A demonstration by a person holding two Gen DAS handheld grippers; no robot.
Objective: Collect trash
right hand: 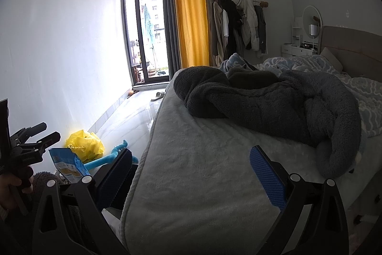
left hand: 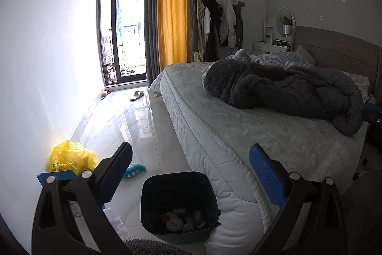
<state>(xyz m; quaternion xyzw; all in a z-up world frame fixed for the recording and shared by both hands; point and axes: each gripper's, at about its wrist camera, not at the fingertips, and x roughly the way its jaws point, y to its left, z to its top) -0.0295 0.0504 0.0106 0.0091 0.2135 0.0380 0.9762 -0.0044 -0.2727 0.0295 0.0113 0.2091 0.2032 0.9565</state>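
Left wrist view: we see glossy white floor beside the bed. Left gripper spread wide above the bin, which holds trash. Right gripper spread over the bed. Yellow bag by the wall; bin contents indistinct.

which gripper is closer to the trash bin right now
Left. The left gripper hangs open right above the dark trash bin on the floor beside the bed. The right gripper is open over the mattress, farther off.
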